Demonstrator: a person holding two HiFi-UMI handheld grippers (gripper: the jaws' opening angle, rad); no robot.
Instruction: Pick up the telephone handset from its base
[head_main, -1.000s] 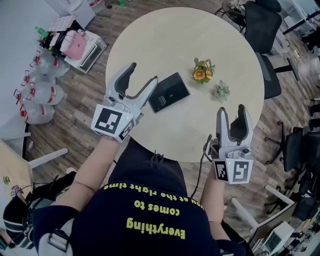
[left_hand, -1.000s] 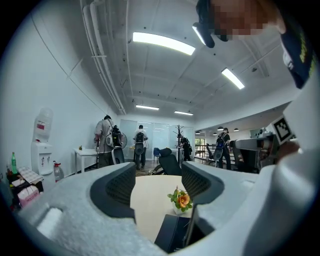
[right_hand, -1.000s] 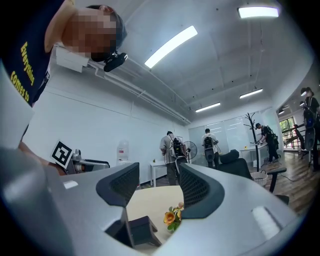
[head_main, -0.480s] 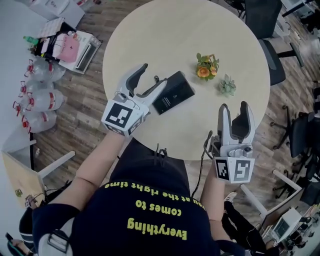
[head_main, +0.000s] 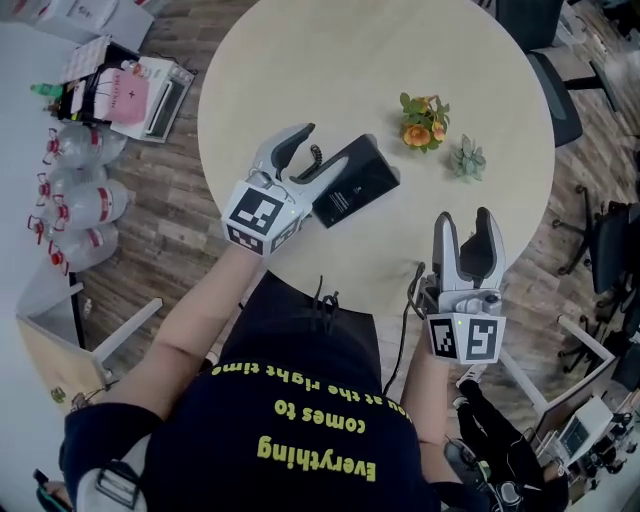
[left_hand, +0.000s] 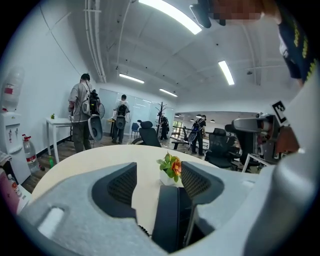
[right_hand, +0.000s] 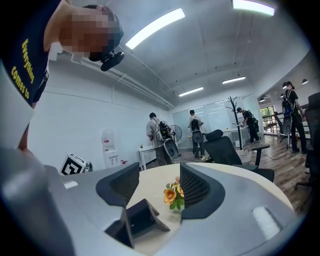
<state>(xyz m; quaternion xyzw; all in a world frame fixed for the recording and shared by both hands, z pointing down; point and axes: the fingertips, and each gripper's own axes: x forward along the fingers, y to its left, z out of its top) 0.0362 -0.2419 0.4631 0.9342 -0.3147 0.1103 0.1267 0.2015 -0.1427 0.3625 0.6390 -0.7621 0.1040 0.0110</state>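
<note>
Two jaws of the left gripper (head_main: 316, 150) stand apart, and the near end of the black telephone (head_main: 358, 183) sits in the gap, closer to the right jaw than to the left. Nothing is clamped yet. The left gripper view shows a seam running down the dark body, which I take to be the line between handset and base, though I cannot tell for certain which side is which. A coiled cord (head_main: 318, 153) shows between the jaws at the telephone's left edge.

To do this step well, the jaws should straddle only the handset, not the whole body, so the gripper likely needs to shift until one jaw tip sits at that seam. The cord should lie clear of the pads before closing, and the lift should go straight up off the round table (head_main: 300, 60), gently, so the cord does not drag the base.

Farther right on the table stand a small pot of orange flowers (head_main: 423, 120) and a little succulent (head_main: 467, 160), both well apart from the telephone. At the near right edge, the right gripper (head_main: 467, 232) hangs with jaws apart and nothing between them; it could steady the base if that shifts.
</note>
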